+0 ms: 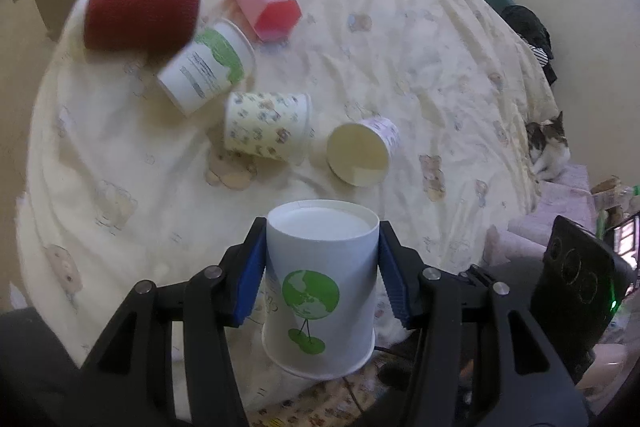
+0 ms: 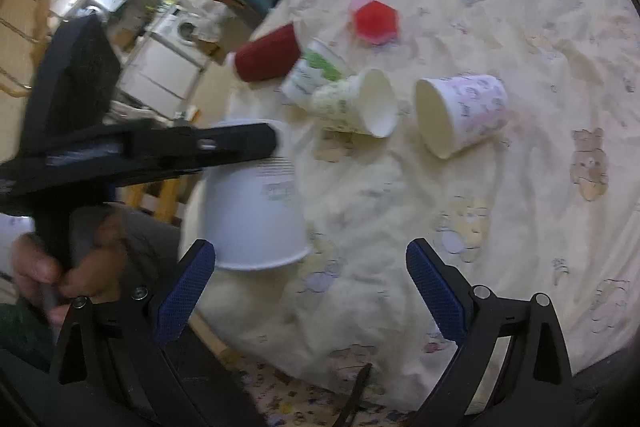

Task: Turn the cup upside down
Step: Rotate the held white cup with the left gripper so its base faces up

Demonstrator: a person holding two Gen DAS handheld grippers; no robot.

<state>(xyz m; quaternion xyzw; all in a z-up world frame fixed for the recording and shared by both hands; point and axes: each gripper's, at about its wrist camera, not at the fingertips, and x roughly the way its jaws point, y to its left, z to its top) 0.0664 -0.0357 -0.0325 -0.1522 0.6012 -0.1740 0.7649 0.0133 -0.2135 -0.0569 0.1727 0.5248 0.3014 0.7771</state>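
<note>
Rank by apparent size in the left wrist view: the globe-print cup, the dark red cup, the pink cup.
1. Globe-print cup, though it sits nearest the camera, in the left tongs.
2. Dark red cup, blurred.
3. Pink cup.

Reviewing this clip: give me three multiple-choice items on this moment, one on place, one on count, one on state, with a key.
1. Where is the white cup with the green globe?
A. Between the left gripper's fingers
B. Lying beside the pink cup
C. Inside the red cup

2. How many cups lie on the bedspread, uninverted?
A. Three
B. Five
C. Seven

3. The right gripper is:
A. Shut on a cup
B. Open, holding nothing
C. Out of view

Key: 1 A, left gripper pads flank it, base up; 2 B, five beyond the held cup; 3 B, fingers apart.
</note>
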